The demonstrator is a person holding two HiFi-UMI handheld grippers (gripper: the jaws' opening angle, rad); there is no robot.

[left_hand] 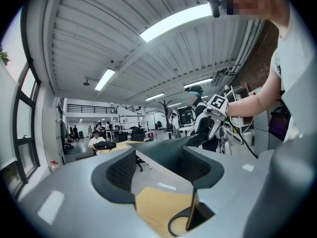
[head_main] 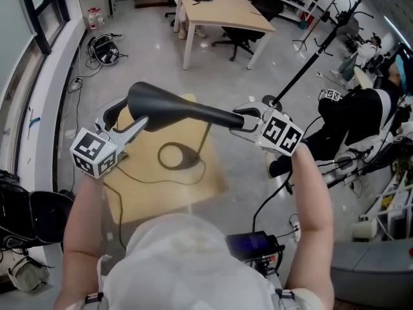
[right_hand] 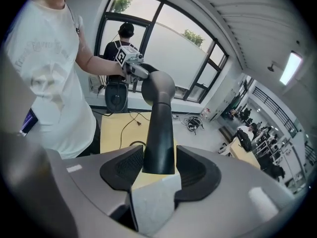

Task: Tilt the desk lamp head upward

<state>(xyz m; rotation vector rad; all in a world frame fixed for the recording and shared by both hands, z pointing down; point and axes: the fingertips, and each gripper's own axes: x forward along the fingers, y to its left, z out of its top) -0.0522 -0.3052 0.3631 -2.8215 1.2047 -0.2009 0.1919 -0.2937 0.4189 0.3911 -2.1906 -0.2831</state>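
The desk lamp's long black head [head_main: 174, 108] lies nearly level above a small wooden table [head_main: 142, 199]. A thin stem drops from it to a black ring base [head_main: 175, 155] on the tabletop. My left gripper [head_main: 126, 118] is shut on the wide end of the head [left_hand: 168, 150], which fills the gap between the pads. My right gripper [head_main: 248, 118] is shut on the narrow end, and that black neck [right_hand: 158, 128] is pressed between both pads. In the right gripper view the left gripper [right_hand: 131, 63] shows at the head's far rounded end.
A power cord [head_main: 135, 176] trails over the table's left side. Behind stand a larger light table [head_main: 222, 11] with an office chair [head_main: 242, 37], and a black tripod pole [head_main: 310, 63]. A person in black [head_main: 358, 115] sits at the right. A black bag [head_main: 26, 215] lies at the left.
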